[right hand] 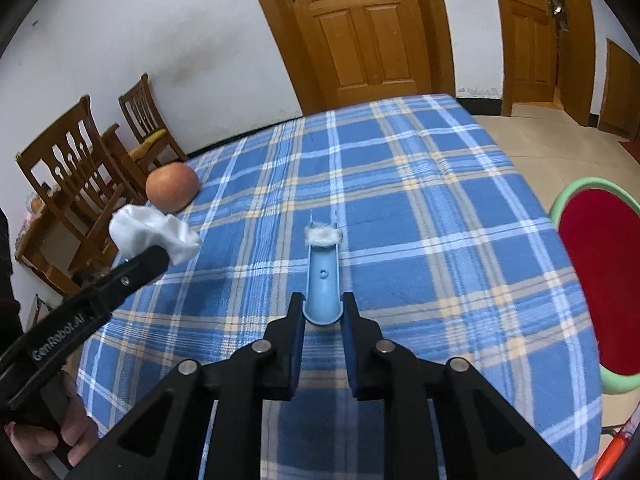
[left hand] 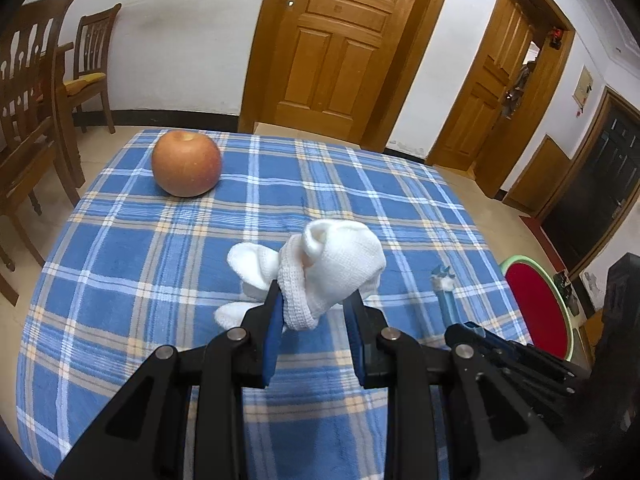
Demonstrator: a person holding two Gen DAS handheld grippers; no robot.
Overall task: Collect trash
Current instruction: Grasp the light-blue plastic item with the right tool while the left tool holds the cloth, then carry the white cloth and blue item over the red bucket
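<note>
one apple [left hand: 186,163], round, smooth, orange-red, near far left corner of table [left hand: 120,240] under blue plaid cloth. one white knit rag [left hand: 320,268], crumpled, coarse weave, lifted off cloth, clenched between jaws of left gripper [left hand: 316,304]. one light-blue plastic scoop-shaped tool [right hand: 322,280], curved trough, grasped at near end by right gripper [right hand: 322,312]; one white cotton tuft [right hand: 323,236] sits at tool's far tip, above table middle. two wooden chairs [left hand: 36,92] beyond table's left edge. one red stool [right hand: 596,280] with green rim off right edge.
</note>
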